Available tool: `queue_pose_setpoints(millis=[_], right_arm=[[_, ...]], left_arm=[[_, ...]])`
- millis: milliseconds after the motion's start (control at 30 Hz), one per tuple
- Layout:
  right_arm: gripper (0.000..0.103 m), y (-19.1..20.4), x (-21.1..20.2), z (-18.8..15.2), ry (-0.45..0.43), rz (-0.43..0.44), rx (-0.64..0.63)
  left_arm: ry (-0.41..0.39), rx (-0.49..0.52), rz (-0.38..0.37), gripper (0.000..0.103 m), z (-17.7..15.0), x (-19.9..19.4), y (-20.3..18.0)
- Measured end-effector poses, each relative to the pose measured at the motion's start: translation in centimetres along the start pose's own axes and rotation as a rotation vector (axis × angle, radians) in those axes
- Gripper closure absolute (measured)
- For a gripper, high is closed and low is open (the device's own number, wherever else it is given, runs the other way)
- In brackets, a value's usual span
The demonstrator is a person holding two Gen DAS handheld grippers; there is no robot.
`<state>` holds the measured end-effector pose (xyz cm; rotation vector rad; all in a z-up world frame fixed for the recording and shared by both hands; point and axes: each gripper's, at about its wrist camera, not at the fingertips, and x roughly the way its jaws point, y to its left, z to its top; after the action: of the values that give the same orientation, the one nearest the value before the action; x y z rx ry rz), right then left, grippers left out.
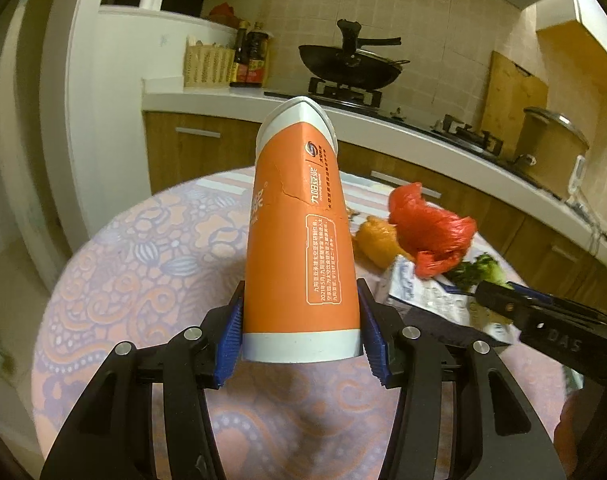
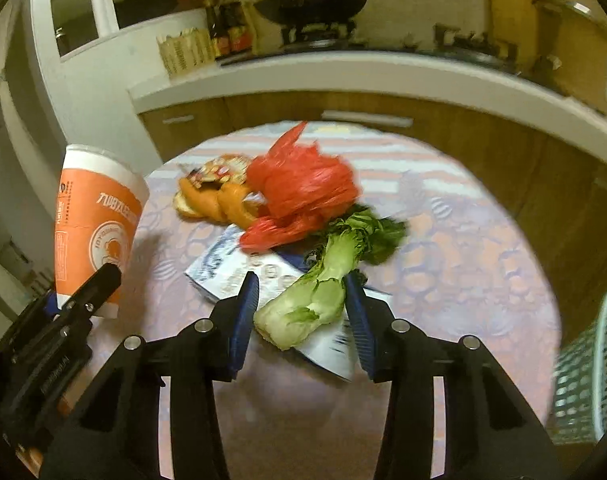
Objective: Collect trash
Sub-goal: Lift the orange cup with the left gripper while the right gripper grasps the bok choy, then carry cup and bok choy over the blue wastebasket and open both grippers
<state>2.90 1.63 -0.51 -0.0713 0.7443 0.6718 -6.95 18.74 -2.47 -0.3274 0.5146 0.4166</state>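
Both hand-held grippers loaded over the round worktop (image 2: 483, 264).
Left hand-held gripper (image 1: 301, 332) half open, blue pads clamped on the base of the orange cup (image 1: 299, 232), raised and tilted. Right hand-held gripper (image 2: 301, 316) around the greens stalk (image 2: 315, 304), pads seemingly touching; view blurred. Red bag (image 2: 303, 184), peel (image 2: 223, 200), and flat pack (image 2: 227, 272) lie behind; basket (image 2: 587, 372) at right.

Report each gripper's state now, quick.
Left gripper: shut on the orange paper cup.
Right gripper: around the green vegetable stalk; grip cannot be told.
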Motion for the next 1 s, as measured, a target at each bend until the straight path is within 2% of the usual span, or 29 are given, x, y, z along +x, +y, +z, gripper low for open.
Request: queue_pose_setpoints(millis=[200,400,700,867,1000], right_arm=[[0.063,-3.4,-3.5,0.0,-0.058,0.001,0.059],[0.063,-6.1,-7.3,-0.1,-0.144,-0.012,0.065],[0.063,-12.4,-13.9,-1.2,-0.265,-0.083,0.100],[0.063,-18.7,-17.4,-2.9,-0.308,-0.158,0.196],[0.063,-24.1,-18.9,-5.3,-0.297,-0.243,0.282]], left_arm=[[-0.014,0.001,-0.099,0.054,0.6,-2.1,-2.1],[-0.015,0.056,-0.206,0.054,1.2,-3.4,-7.1],[0.029,0.161,-0.366,0.054,1.1,-3.0,-17.7],[0.070,0.236,-0.445,0.054,0.3,-2.1,-24.3],[0.137,0.285,-0.510,0.054,-1.3,-0.7,-29.8]])
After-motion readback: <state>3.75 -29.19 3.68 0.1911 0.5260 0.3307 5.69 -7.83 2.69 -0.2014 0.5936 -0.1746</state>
